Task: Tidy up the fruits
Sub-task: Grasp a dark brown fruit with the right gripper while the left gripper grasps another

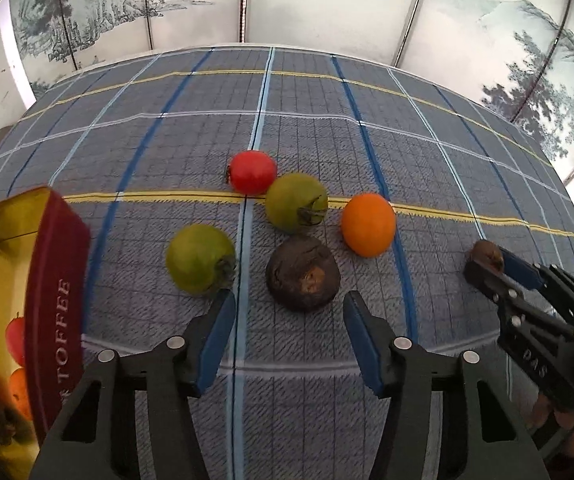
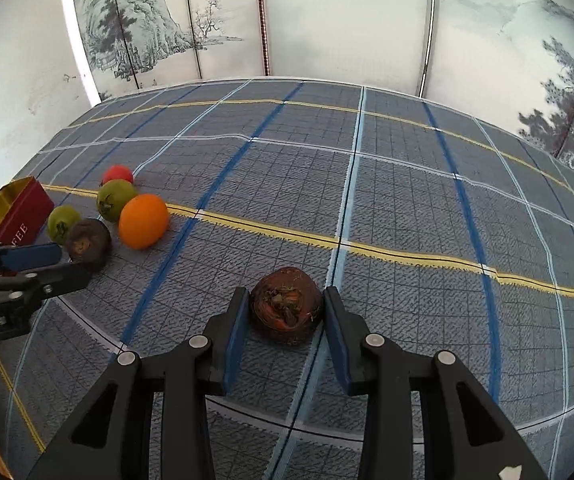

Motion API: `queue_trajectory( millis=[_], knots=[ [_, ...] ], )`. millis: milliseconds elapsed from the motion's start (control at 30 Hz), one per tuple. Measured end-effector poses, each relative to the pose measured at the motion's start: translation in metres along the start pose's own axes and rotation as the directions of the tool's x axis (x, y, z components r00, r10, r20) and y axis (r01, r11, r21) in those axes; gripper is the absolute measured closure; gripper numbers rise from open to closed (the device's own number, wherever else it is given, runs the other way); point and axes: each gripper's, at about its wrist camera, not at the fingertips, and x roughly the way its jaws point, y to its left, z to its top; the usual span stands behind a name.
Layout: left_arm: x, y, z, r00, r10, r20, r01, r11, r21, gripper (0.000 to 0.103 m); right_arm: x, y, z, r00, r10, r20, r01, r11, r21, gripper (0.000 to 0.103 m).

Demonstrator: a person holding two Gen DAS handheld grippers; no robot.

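Observation:
In the left wrist view a red fruit (image 1: 252, 172), two green fruits (image 1: 296, 202) (image 1: 200, 259), an orange (image 1: 368, 225) and a dark brown fruit (image 1: 302, 273) lie on the plaid cloth. My left gripper (image 1: 289, 332) is open, just short of the dark brown fruit. In the right wrist view my right gripper (image 2: 285, 320) is shut on another dark brown fruit (image 2: 285, 304), which rests on the cloth. The right gripper also shows in the left wrist view (image 1: 491, 266). The same fruit cluster shows at far left in the right wrist view, with the orange (image 2: 143, 221) nearest.
A red and gold toffee tin (image 1: 47, 304) stands open at the left, with orange fruit inside; it also shows in the right wrist view (image 2: 19, 210). The blue plaid tablecloth (image 2: 407, 208) covers the table. A painted folding screen (image 2: 327, 20) stands behind.

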Motion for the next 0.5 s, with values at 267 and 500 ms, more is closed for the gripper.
queue_trajectory(
  millis=[267,500],
  knots=[
    [0.013,-0.011,0.011,1.0,0.018,0.003,-0.018,0.999,0.037,0.062,0.0,0.005,0.0,1.0,-0.01,-0.003,0.01,1.0,-0.016,0.066],
    [0.001,-0.012,-0.004,1.0,0.021,0.009,-0.022,0.999,0.048,0.064,0.001,0.004,0.0,1.0,-0.013,-0.004,0.013,1.0,-0.018,0.066]
  ],
)
